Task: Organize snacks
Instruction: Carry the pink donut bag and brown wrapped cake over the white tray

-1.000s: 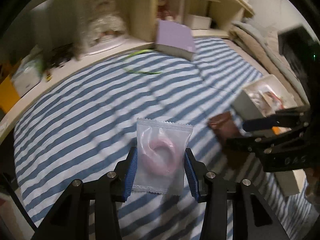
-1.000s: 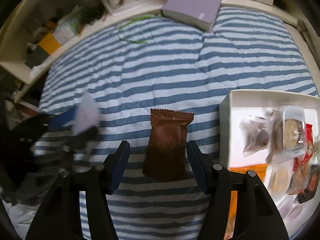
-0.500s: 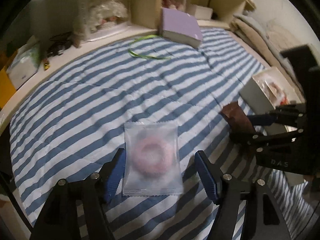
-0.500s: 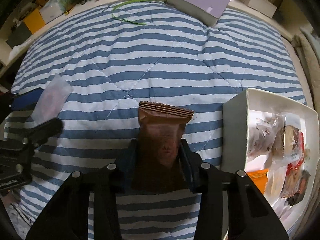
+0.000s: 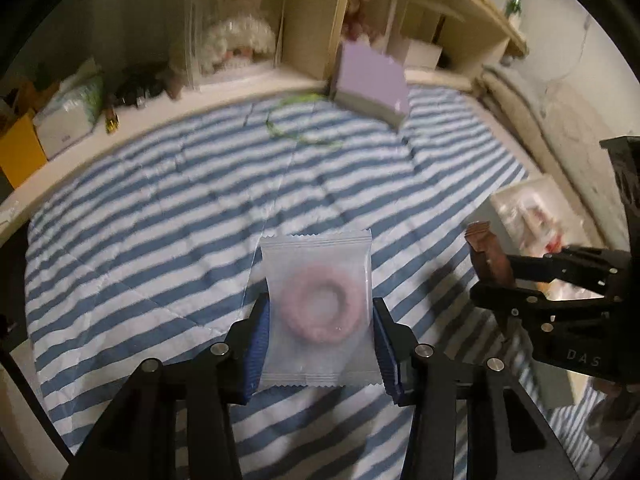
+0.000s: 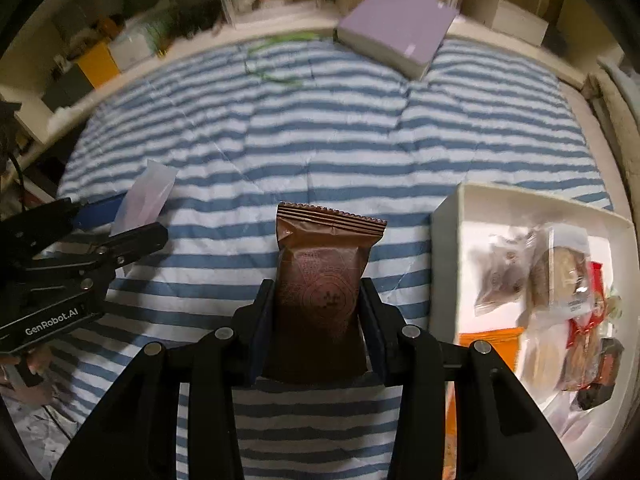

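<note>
We are gripping a donut packet (image 5: 318, 312) in the left gripper (image 5: 320, 346) and a brown packet (image 6: 322, 300) in the right gripper (image 6: 318, 330), above the bed (image 6: 360, 152). The white box (image 6: 448, 248) is lying right of both, nearest the right gripper.

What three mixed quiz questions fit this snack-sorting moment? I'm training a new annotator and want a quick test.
1. True or false: the left gripper is shut on the clear pink-doughnut packet.
2. What does the right gripper hold? A) brown snack packet B) lavender box C) green ribbon
3. Fill in: the white snack box lies to the ____ of the right gripper in its own view.

Key: 1 true; 2 A, the brown snack packet; 3 right.
</note>
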`<state>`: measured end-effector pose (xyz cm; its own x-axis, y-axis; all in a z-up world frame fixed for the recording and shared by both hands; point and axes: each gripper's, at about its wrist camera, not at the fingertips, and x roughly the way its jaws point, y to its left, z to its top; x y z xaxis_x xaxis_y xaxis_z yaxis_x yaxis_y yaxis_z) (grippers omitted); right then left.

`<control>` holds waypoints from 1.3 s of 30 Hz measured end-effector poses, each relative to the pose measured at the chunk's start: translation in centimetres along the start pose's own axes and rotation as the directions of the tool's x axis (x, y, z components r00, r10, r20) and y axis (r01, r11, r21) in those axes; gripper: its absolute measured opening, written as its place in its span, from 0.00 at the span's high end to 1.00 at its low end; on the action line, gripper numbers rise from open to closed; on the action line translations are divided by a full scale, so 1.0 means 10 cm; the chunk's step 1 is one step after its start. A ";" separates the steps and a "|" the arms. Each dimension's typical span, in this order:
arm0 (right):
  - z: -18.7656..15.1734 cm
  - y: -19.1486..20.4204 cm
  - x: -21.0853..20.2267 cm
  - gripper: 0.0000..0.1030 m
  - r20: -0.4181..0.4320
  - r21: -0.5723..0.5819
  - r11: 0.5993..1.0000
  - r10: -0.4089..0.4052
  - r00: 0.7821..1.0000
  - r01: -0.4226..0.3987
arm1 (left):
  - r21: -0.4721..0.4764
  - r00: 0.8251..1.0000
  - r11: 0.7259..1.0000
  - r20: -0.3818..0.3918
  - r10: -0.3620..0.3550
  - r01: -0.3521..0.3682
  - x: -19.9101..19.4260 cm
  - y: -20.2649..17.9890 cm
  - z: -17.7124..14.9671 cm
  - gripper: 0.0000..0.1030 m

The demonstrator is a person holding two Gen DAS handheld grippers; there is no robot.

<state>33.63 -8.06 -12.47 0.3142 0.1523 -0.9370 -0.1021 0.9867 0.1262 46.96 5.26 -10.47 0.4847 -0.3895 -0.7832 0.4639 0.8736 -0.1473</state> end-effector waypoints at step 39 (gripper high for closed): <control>-0.21 -2.32 -1.54 0.60 0.277 0.128 0.991 -0.062 0.959 0.027 | -0.048 0.958 0.967 0.155 -0.241 0.251 -0.04 -2.27 0.44 0.55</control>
<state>29.21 -33.44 -1.61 0.5690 0.1006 -0.8162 0.0280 0.9895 0.1415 39.53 -15.67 -4.17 0.4672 -0.6288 -0.6216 0.5343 0.7609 -0.3681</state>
